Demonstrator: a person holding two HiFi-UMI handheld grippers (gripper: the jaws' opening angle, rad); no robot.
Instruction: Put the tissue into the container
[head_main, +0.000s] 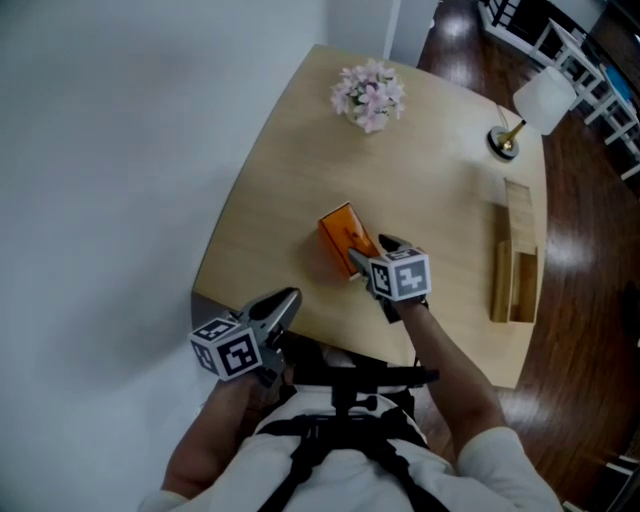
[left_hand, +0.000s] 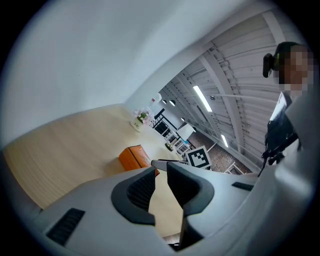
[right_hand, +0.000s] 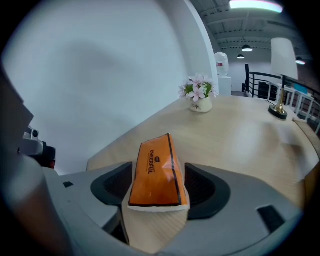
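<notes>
By the near left corner of the table (head_main: 420, 150), the left gripper (head_main: 288, 300) is held with its jaws a little apart and empty. In the table's middle, the orange tissue pack (head_main: 340, 228) is seen between the wide-open jaws of the right gripper (head_main: 368, 250), not squeezed yet. It has yet to be grabbed and put in the wooden container (head_main: 497, 280) by the table's right edge. Bare table is left between them.

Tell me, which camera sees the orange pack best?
The right gripper view: the pack sits big and close between its jaws. The head view shows it small, the left gripper view small and far.
</notes>
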